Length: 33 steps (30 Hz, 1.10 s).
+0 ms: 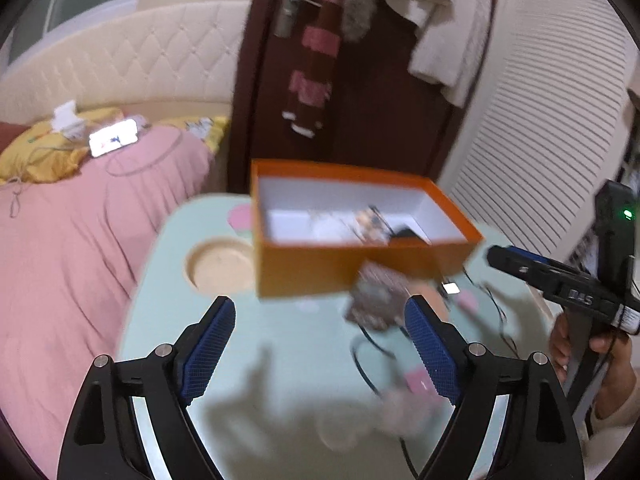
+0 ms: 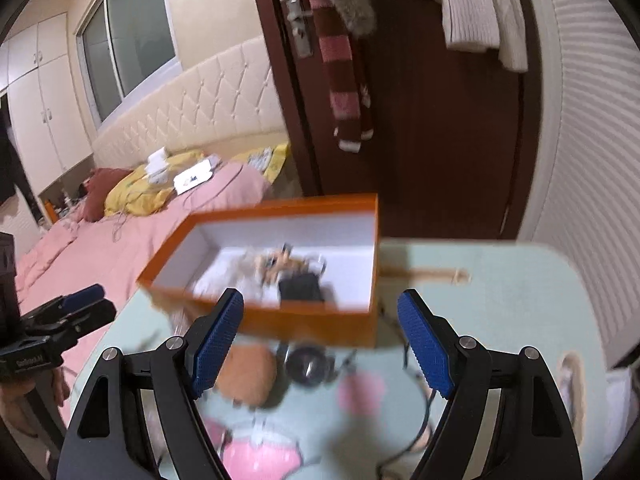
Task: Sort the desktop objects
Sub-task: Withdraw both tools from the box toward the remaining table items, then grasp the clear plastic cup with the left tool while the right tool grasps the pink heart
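An orange box (image 1: 320, 276) with a white inside stands on the pale green table (image 1: 280, 340). In it lie a black item (image 2: 300, 288) and a small patterned piece (image 2: 276, 264), both blurred. My left gripper (image 1: 320, 302) is open in front of the box, with nothing between its blue pads (image 1: 208, 352). A grey-brown patterned object (image 1: 376, 300) and a black cable (image 1: 368, 360) lie just beyond its right finger. My right gripper (image 2: 320, 298) is open too, over a brown round thing (image 2: 248, 372) and a black round object (image 2: 308, 364) at the box's (image 2: 312, 326) near wall.
A round recess (image 1: 220, 264) is sunk in the table left of the box. A bed with a pink cover (image 1: 60, 260) and a lit phone (image 1: 114, 140) runs along the left. Behind the table are a dark door (image 1: 380, 120) and a louvred wall (image 1: 540, 140).
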Each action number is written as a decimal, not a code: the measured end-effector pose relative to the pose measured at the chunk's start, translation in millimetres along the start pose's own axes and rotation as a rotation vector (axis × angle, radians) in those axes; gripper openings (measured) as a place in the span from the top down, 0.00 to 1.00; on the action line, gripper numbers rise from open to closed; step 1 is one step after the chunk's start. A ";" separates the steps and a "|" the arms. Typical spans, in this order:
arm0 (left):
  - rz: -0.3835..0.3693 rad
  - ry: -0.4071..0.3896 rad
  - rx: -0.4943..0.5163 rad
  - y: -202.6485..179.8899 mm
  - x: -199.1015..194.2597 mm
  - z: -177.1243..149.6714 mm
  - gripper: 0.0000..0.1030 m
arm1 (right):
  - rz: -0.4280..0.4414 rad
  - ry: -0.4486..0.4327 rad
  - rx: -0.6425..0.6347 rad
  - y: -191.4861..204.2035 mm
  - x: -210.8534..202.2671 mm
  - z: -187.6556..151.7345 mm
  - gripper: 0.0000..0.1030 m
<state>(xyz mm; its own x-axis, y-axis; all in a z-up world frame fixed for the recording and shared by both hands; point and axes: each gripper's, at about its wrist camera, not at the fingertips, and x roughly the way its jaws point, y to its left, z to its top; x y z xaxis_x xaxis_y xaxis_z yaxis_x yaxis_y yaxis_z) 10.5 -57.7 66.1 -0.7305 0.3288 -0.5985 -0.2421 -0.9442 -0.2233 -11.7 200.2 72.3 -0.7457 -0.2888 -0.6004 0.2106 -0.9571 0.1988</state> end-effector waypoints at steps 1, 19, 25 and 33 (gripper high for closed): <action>-0.011 0.007 0.003 -4.2 -0.7 -5.1 0.16 | 0.002 0.016 0.005 -0.3 0.0 -5.2 0.23; 0.079 0.086 0.015 -4.8 6.1 -50.4 0.30 | 0.115 0.164 -0.219 55.4 6.9 -63.1 0.23; 0.091 0.107 0.059 -8.6 14.6 -55.2 0.38 | 0.106 0.227 -0.273 67.4 24.4 -70.8 0.23; 0.070 0.090 0.094 -15.6 13.5 -59.1 0.66 | 0.084 0.226 -0.372 84.8 30.6 -83.6 0.45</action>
<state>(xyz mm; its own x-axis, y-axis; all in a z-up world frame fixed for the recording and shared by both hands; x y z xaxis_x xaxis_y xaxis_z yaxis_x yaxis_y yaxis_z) 42.2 -37.4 16.1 -0.6886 0.2581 -0.6777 -0.2541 -0.9611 -0.1079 36.2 108.3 6.1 -0.5677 -0.3239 -0.7568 0.5087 -0.8609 -0.0131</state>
